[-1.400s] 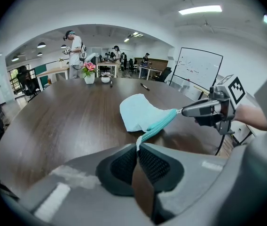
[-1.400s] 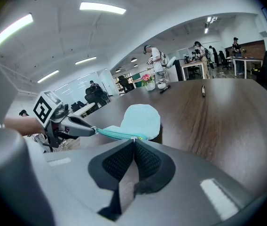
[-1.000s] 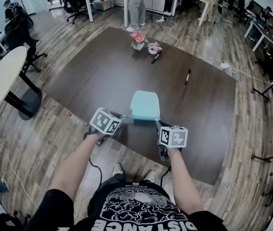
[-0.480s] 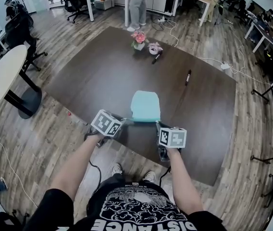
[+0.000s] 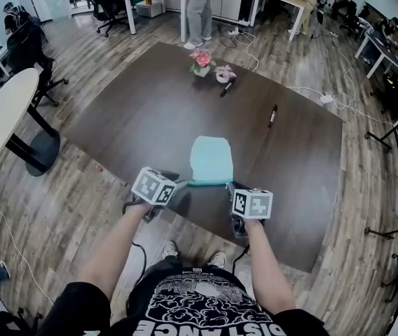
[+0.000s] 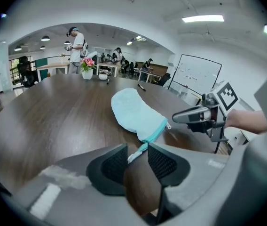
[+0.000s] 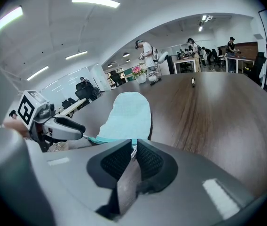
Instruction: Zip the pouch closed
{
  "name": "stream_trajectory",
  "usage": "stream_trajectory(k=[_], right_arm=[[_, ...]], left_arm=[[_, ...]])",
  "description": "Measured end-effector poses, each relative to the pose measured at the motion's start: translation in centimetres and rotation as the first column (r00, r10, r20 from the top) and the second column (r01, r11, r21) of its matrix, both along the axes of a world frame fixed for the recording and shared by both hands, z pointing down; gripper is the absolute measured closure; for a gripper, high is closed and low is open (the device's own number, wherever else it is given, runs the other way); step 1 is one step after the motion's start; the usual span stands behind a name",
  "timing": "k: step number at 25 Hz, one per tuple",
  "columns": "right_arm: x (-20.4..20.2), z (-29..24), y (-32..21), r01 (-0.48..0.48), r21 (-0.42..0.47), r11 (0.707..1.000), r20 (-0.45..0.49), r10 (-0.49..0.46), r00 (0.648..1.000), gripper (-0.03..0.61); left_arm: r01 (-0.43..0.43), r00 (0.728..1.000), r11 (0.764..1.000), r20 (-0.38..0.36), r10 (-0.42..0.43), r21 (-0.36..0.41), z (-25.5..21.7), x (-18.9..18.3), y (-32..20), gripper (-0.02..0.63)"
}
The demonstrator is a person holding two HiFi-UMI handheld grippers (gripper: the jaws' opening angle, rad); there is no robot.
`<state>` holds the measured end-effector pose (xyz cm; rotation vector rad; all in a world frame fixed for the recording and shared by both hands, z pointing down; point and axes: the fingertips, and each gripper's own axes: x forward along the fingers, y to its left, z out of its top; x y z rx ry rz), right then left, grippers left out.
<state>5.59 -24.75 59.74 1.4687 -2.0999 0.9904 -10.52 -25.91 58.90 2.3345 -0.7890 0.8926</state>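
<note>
Pouch (image 5: 211, 158) on tbl (image 5: 136, 110) nr front edge; flowers (image 5: 201, 57) behind (pen (image 5: 272, 115) to R).

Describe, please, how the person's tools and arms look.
The left tool and right tool are grey, with black ribbed pads; each carries a white cube with black square markers and trails a black cable. The person wears a black short-sleeved T-shirt with white print.

pale mint fabric pouch (image 5: 211, 158), lying flat on the dark wooden table (image 5: 136, 110) near its front edge, rounded end pointing away. darker teal zip (image 6: 153, 132) along the near edge, both sides together in 1 thin line; small white zip pull (image 6: 168, 125) at its right end, tape tail (image 6: 134, 155) at the left.
</note>
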Motion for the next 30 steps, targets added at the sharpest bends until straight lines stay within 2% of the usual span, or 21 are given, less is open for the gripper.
stream_trajectory(k=[7,14,18,22,30], right_arm=[[0.4,-3.1,-1.3,-0.006,0.076,0.997,0.003,0.005,1.000,0.543],[1.6,-8.3,-2.5,-0.020,0.187,0.982,-0.020,0.024,1.000,0.543],[2.9,-11.4,-2.9,-0.052,0.262,0.964,-0.034,0.063,0.997,0.545],[4.3,-15.0,-3.0,-0.088,0.342,0.935,-0.043,0.109,0.993,0.572],[5.1,-20.1,-2.9,-0.057,0.455,0.888,-0.103,0.116,0.988,0.577]], left_arm=[[0.074,0.993,0.994,-0.093,-0.067,0.075,-3.2,1.3,-1.3,0.468],[0.114,0.982,0.982,-0.168,-0.089,0.148,-7.5,2.6,-2.9,0.469],[0.138,0.975,0.970,-0.198,-0.098,0.201,-10.1,2.6,-3.9,0.483],[0.131,0.976,0.956,-0.202,-0.078,0.263,-12.8,2.9,-4.8,0.492],[0.138,0.963,0.931,-0.266,-0.046,0.339,-17.7,4.2,-5.5,0.529]])
